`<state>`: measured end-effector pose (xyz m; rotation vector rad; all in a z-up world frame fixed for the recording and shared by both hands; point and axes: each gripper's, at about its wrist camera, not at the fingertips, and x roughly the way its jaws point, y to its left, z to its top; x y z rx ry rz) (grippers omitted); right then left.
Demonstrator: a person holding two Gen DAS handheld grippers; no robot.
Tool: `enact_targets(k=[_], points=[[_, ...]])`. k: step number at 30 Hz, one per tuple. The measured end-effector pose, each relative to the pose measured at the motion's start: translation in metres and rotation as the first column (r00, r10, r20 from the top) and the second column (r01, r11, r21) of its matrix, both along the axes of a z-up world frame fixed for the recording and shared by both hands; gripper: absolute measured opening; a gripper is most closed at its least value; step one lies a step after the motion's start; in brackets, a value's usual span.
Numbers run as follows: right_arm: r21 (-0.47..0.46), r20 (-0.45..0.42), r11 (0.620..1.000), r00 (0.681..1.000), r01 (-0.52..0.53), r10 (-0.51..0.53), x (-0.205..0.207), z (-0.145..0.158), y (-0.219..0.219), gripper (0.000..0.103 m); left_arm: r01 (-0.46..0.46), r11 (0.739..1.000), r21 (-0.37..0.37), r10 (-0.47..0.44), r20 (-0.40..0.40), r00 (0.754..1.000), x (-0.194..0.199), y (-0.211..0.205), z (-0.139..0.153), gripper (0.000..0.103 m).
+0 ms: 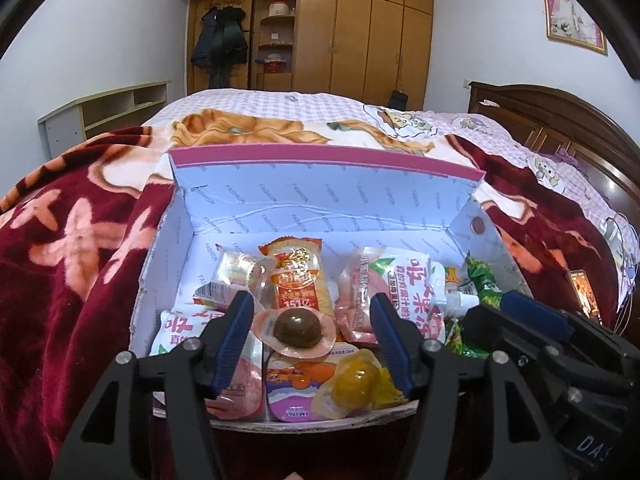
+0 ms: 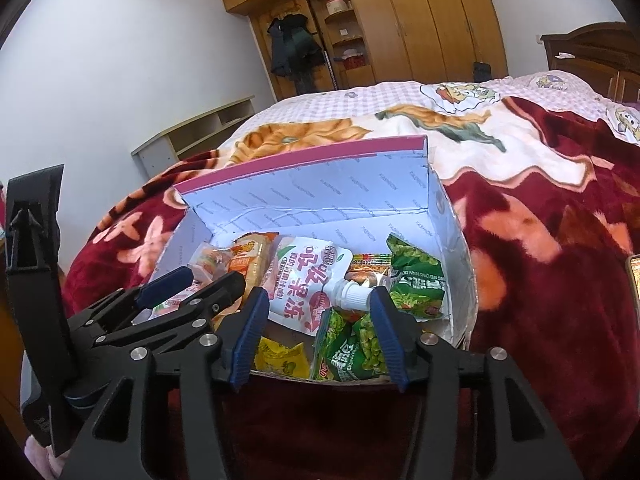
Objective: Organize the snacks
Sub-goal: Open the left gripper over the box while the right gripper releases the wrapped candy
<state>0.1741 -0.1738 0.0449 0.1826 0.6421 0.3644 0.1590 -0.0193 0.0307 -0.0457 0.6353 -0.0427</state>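
I hold a gripper in each hand over an open cardboard box (image 1: 248,216) that sits on a bed covered by a dark red flowered blanket (image 1: 72,240). The box has a pink-edged lid standing up at the back and is filled with snacks.

My left gripper (image 1: 312,340) has its blue-padded fingers apart with nothing clamped. Between them, lying in the box, is a brown jelly cup (image 1: 297,327) in a pink-rimmed shell. Just in front of it lies a yellow jelly cup (image 1: 358,380), and behind it an orange wrapped cake (image 1: 301,276). A white spouted jelly pouch (image 1: 416,292) with red lettering lies to the right.

My right gripper (image 2: 318,332) also has its fingers apart and grips nothing. Between them I see the pouch's white cap (image 2: 354,294), green pea snack packets (image 2: 352,344) and a small yellow packet (image 2: 282,358) at the box's near edge. Another green packet (image 2: 416,276) leans in the right corner.

Each gripper shows at the edge of the other's view, side by side. A wooden wardrobe (image 1: 360,20) stands against the far wall.
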Motion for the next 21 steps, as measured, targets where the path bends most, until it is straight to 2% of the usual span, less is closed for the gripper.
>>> enact_targets(k=[21], points=[[0.002,0.003,1.0,1.0,-0.003,0.003,-0.0027,0.0016,0.0021,0.054,-0.008,1.0,-0.002,0.008,0.004,1.0,-0.0036,0.0025,0.0031,0.064]])
